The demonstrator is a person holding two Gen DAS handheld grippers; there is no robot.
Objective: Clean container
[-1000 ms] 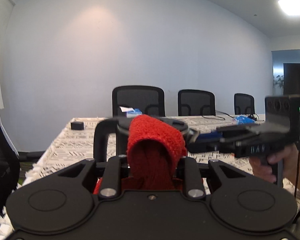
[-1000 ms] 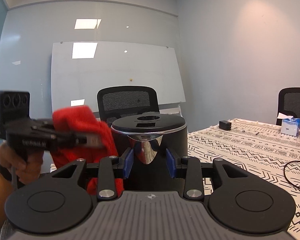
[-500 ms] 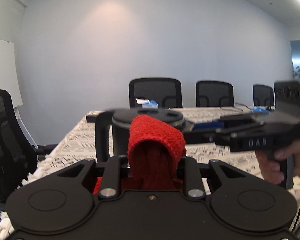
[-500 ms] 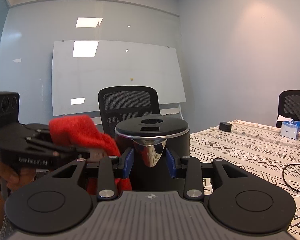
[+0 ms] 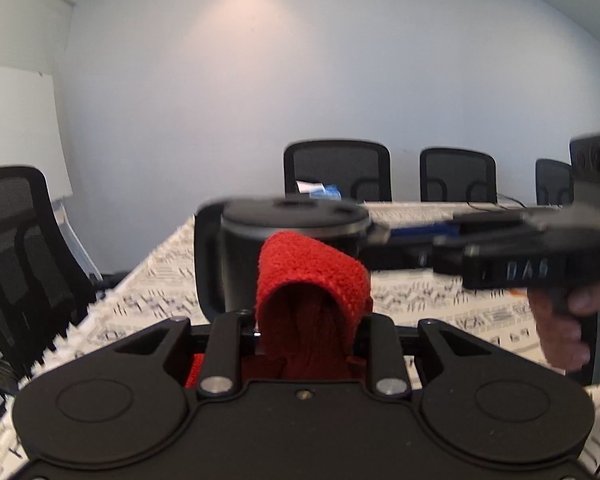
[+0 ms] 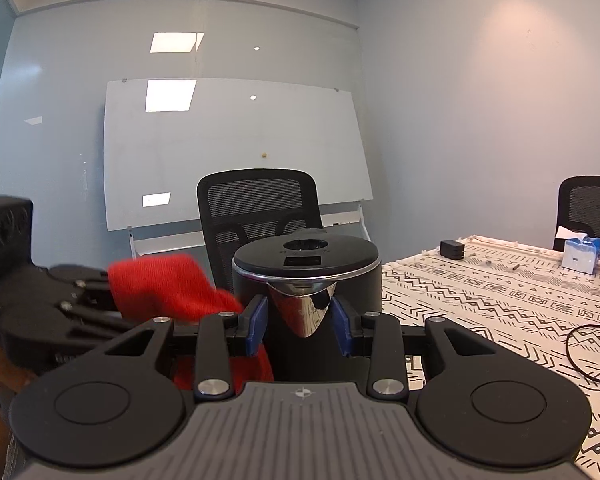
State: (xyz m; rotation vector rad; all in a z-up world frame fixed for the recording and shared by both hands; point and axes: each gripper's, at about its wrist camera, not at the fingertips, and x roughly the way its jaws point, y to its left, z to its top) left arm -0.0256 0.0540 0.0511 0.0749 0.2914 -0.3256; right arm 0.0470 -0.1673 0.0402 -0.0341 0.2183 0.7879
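A black container with a black lid, a shiny spout and a side handle is held up over the table edge. My right gripper is shut on the container, its blue pads on either side below the spout. My left gripper is shut on a red cloth and presses it against the container's side. In the right wrist view the red cloth sits left of the container. The right gripper also shows in the left wrist view.
A table with a black-and-white patterned cloth carries a tissue box, a small black box and a black cable. Black office chairs stand around it. A whiteboard leans on the far wall.
The red cloth in my left gripper has moved along the container's side, closer to the spout. The left view has swung left. The right gripper still holds the container.
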